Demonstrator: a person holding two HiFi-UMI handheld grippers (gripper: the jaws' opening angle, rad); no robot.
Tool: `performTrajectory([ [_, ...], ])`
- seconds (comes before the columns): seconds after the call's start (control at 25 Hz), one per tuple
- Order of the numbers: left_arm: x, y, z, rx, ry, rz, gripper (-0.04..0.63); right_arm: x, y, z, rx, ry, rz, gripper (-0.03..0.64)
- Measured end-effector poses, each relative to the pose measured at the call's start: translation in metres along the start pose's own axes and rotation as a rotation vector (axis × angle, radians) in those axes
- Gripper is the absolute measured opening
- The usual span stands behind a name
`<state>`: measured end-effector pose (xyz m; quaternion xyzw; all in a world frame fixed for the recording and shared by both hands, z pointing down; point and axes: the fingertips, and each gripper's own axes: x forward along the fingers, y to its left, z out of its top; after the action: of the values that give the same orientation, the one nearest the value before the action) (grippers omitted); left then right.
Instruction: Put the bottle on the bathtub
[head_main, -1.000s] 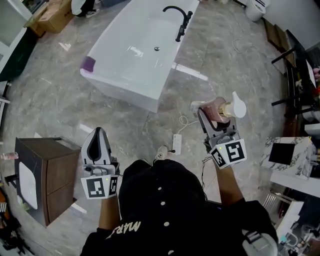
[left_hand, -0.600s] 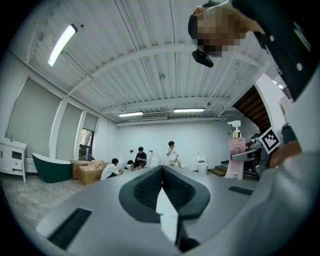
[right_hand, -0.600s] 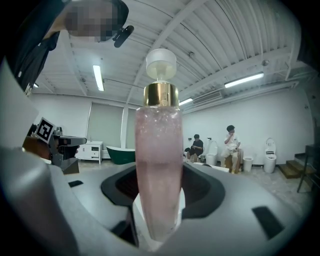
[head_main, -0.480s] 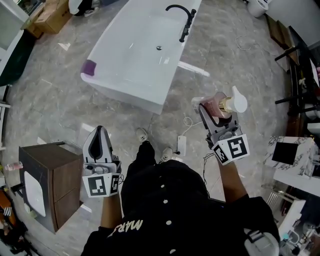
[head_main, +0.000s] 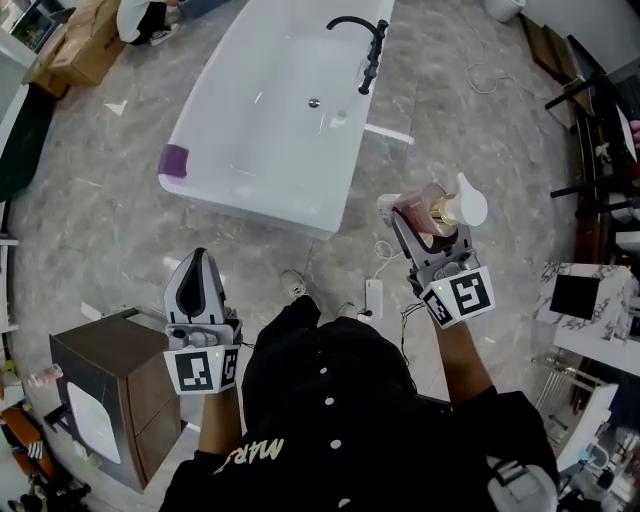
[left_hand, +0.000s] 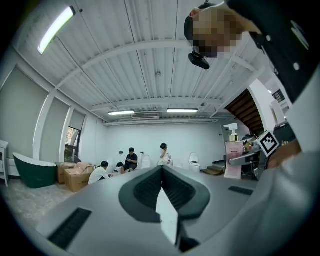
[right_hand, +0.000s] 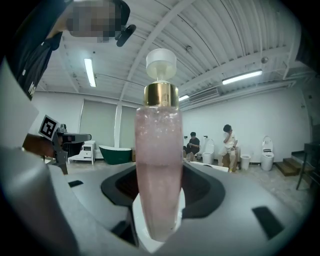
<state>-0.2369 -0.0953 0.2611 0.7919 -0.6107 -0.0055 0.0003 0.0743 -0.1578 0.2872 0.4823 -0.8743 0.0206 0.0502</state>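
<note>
A pink pump bottle (head_main: 432, 212) with a gold collar and white pump head sits upright between the jaws of my right gripper (head_main: 418, 222), which is shut on it. Seen from the right gripper view, the same bottle (right_hand: 157, 170) fills the middle, clamped low down. The white bathtub (head_main: 215, 170) with a black tap (head_main: 362, 40) lies ahead and to the left in the head view, a purple item (head_main: 174, 159) on its near left rim. My left gripper (head_main: 198, 272) is held low at the left, jaws together and holding nothing; in its own view the left gripper (left_hand: 162, 172) points out into the room.
A brown cabinet (head_main: 110, 390) stands at the lower left. A white power strip and cord (head_main: 373, 296) lie on the marble floor by the person's feet. Black racks (head_main: 590, 110) and marble-topped furniture (head_main: 590, 305) line the right side. People (left_hand: 131, 160) sit far across the room.
The person has stepped forward: the bathtub is closer and lower in the head view. Both grippers keep their pose, the right one still holding the bottle.
</note>
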Motion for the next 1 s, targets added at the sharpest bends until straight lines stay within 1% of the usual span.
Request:
performTrajectory([
  [0.16, 0.021, 0.011, -0.005, -0.006, 0.017, -0.046, 0.011, 0.025, 0.004, -0.012, 0.004, 0.017, 0.009, 0.227],
  [0.28, 0.032, 0.008, -0.012, 0.002, 0.036, -0.084, 0.011, 0.041, 0.007, -0.025, -0.013, 0.03, 0.048, 0.227],
  [0.4, 0.046, 0.003, -0.027, -0.01, 0.066, -0.095, 0.011, 0.059, 0.006, -0.05, -0.016, 0.044, 0.099, 0.227],
  [0.6, 0.064, -0.009, -0.047, -0.012, 0.078, -0.085, 0.011, 0.09, 0.01, -0.111, -0.023, 0.066, 0.214, 0.227],
  [0.76, 0.071, -0.018, -0.071, -0.048, 0.106, -0.058, 0.011, 0.111, 0.026, -0.166, -0.024, 0.109, 0.308, 0.227],
  [0.84, 0.073, -0.023, -0.083, -0.062, 0.124, -0.057, 0.011, 0.119, 0.032, -0.194, -0.017, 0.125, 0.34, 0.227],
  [0.92, 0.073, -0.027, -0.095, -0.056, 0.146, -0.058, 0.011, 0.125, 0.034, -0.22, -0.004, 0.142, 0.364, 0.227],
  [1.0, 0.07, -0.029, -0.108, -0.046, 0.17, -0.052, 0.011, 0.129, 0.035, -0.245, -0.013, 0.165, 0.388, 0.227],
])
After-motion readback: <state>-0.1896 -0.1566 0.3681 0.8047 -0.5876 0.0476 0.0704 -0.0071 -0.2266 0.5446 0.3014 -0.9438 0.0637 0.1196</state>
